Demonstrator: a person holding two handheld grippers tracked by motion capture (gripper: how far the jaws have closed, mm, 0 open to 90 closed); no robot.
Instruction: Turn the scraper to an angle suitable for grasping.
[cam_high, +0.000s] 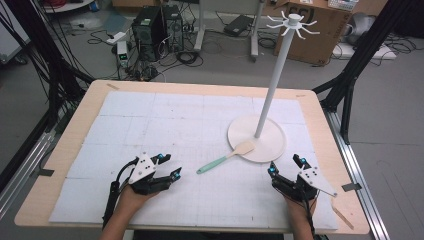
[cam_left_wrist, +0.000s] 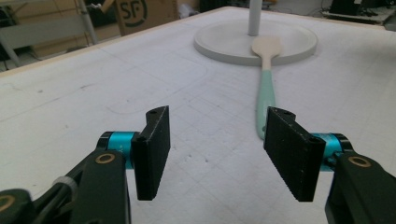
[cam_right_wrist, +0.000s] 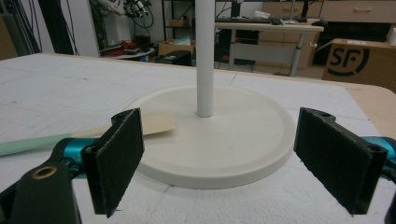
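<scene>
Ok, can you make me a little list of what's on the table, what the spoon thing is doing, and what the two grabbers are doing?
table: wooden, covered by a white mat
stand: round white base, tall pole, hooks on top
spatula: mint-green handle on the mat, pale head resting on the stand's base
left gripper: open, holding nothing, near the handle end
right gripper: open, holding nothing, in front of the stand

A wooden table (cam_high: 320, 107) holds a big white mat (cam_high: 165, 125) that covers most of its top. On the mat stands a round white stand (cam_high: 272, 145) with a tall pole. A spatula (cam_high: 225, 156) lies on the mat, its flat end resting on the stand's base.
</scene>
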